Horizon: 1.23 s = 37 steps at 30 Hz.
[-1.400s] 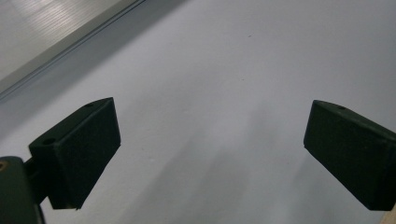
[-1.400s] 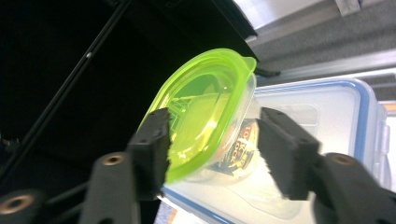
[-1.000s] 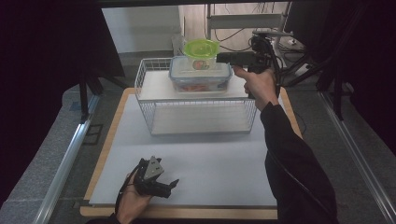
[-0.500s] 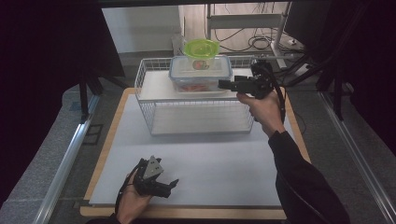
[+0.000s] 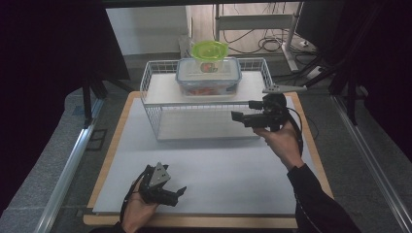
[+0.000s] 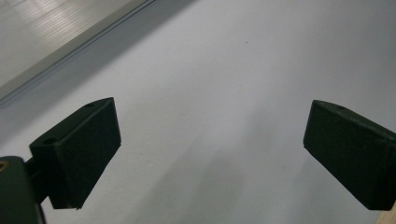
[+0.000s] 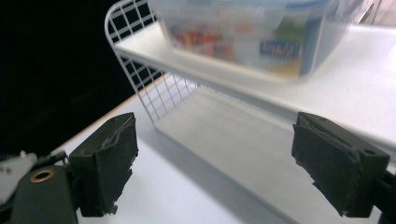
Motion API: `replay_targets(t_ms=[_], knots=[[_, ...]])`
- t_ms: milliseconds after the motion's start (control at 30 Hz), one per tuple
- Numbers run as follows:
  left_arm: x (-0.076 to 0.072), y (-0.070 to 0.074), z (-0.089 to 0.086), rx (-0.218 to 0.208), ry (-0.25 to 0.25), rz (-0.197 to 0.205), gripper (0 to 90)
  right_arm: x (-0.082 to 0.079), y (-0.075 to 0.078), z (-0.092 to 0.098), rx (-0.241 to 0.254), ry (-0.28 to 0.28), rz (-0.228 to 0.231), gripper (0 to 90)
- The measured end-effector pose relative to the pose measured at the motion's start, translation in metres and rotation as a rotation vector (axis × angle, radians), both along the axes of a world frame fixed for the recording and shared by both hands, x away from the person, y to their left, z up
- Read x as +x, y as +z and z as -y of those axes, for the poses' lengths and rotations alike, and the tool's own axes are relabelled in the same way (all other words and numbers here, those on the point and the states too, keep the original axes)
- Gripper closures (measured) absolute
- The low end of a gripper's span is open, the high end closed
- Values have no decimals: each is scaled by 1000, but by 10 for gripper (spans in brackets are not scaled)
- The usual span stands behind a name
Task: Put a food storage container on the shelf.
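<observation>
A clear lidded container [image 5: 208, 77] with coloured contents stands on the top shelf of a white wire rack [image 5: 151, 87]. A green bowl [image 5: 209, 48] shows at the container's far edge; I cannot tell whether it rests on the lid or behind it. My right gripper [image 5: 241, 111] hovers level at the rack's front right, pointing left, below the container [image 7: 243, 32]. Its jaws [image 7: 210, 163] have just been opening and stand open with nothing between them. My left gripper [image 5: 177, 195] rests near the table's front edge, open [image 6: 210, 154] over the bare white mat [image 6: 224, 70].
The white mat [image 5: 218, 165] lies on a wooden board [image 5: 109, 160]. The rack's lower shelf [image 7: 233, 140] is bare. Cables and a metal stand leg [image 5: 286, 43] lie on the floor behind. Dark curtains flank both sides, and a metal rail [image 5: 68, 170] runs along the left.
My right gripper has come down and toward me, from beside the container on the top shelf to the rack's front right corner. The left gripper has stayed put.
</observation>
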State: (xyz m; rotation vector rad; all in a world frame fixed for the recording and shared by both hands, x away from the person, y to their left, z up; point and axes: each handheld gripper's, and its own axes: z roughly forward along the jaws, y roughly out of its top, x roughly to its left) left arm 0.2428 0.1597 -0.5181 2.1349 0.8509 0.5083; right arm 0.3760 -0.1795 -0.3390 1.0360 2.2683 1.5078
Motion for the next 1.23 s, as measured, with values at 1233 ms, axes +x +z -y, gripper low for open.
replay_targets(t_ms=[1233], knots=[[2, -6, 2, 7, -25, -29, 38, -89, -167, 18, -356, 74, -42, 38]])
